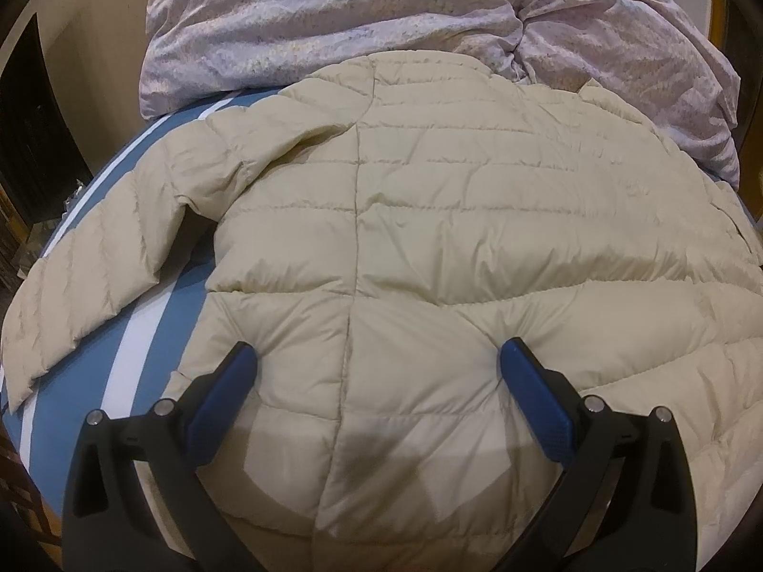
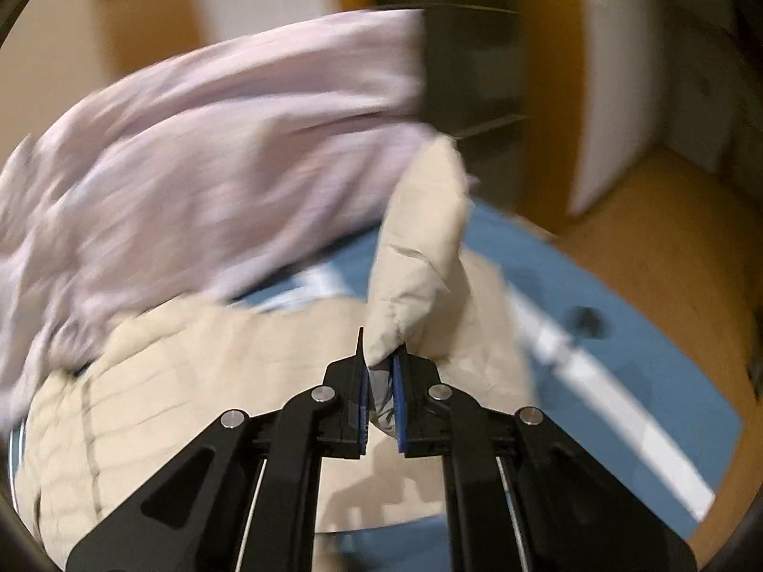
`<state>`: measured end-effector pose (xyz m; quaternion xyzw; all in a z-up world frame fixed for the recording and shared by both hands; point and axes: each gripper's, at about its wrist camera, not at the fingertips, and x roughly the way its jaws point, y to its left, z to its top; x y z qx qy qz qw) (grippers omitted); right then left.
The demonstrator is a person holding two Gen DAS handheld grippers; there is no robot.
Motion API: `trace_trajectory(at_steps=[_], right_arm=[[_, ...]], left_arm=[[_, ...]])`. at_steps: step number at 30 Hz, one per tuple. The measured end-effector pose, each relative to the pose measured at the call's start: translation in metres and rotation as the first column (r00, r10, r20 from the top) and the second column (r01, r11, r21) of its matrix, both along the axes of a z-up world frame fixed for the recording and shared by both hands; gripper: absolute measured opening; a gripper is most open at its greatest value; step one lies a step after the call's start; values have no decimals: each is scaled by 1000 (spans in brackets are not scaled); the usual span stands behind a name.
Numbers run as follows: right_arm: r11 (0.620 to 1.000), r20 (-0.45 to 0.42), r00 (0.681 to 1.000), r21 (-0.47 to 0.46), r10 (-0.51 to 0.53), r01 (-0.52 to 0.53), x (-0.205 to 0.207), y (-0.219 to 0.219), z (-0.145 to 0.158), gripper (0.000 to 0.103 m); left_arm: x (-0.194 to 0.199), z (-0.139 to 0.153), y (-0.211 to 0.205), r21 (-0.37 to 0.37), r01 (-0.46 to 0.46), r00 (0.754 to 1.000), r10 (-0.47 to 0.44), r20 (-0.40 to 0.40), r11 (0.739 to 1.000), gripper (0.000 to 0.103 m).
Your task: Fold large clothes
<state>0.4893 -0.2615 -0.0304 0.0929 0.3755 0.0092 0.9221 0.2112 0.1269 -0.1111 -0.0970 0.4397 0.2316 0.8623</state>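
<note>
While the left gripper [image 1: 379,357] rests wide apart on the hem of the cream quilted jacket [image 1: 429,219], the right gripper [image 2: 380,376] is clamped on a puffy sleeve [image 2: 419,248], lifted above the jacket's body. That body lies flat on the blue striped bed [image 1: 143,333], collar pointing away toward a rumpled lilac duvet [image 1: 334,14]. The sleeve likely folds inward across it.

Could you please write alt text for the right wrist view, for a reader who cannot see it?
The right gripper is shut on a sleeve of a beige puffer jacket, lifting it above the blue-and-white striped bedsheet. A crumpled lilac duvet lies behind, blurred by motion.
</note>
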Motion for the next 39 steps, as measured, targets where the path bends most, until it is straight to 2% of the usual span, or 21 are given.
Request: trace_trajectory(at_steps=[2, 5, 11, 19, 26, 29, 31, 32, 35, 37, 39], right_arm=[[995, -5, 995, -3, 95, -95, 1, 41, 0, 8], [973, -30, 972, -3, 232, -232, -5, 104, -7, 8], [901, -101, 895, 49, 434, -431, -27, 205, -26, 8], [812, -113, 804, 96, 584, -576, -74, 279, -30, 8], [775, -178, 755, 102, 631, -623, -91, 306, -43, 11], [753, -215, 725, 103, 655, -650, -95, 314, -49, 26], [741, -215, 712, 113, 668, -661, -99, 312, -45, 48], [732, -200, 706, 126, 680, -670, -102, 310, -39, 52], [734, -116, 725, 113, 679, -670, -108, 297, -18, 55], [770, -61, 768, 77, 637, -633, -106, 283, -8, 55], [820, -58, 818, 33, 572, -571, -98, 272, -10, 55]], left_arm=[[0, 0, 1, -6, 0, 1000, 0, 2, 1000, 101], [0, 0, 1, -13, -1, 1000, 1, 5, 1000, 101], [-1, 0, 2, -20, -1, 1000, 1, 9, 1000, 101], [-1, -1, 2, -22, 0, 1000, 1, 10, 1000, 101], [-1, -1, 3, -22, -1, 1000, 1, 12, 1000, 101], [-1, -1, 3, -22, -1, 1000, 1, 12, 1000, 101], [-1, -1, 3, -22, 0, 1000, 1, 11, 1000, 101], [-1, -1, 3, -22, 0, 1000, 1, 11, 1000, 101], [-1, -1, 3, -22, -1, 1000, 1, 12, 1000, 101], [-1, -1, 3, -22, -1, 1000, 1, 12, 1000, 101], [-1, -1, 3, -22, -1, 1000, 1, 12, 1000, 101]])
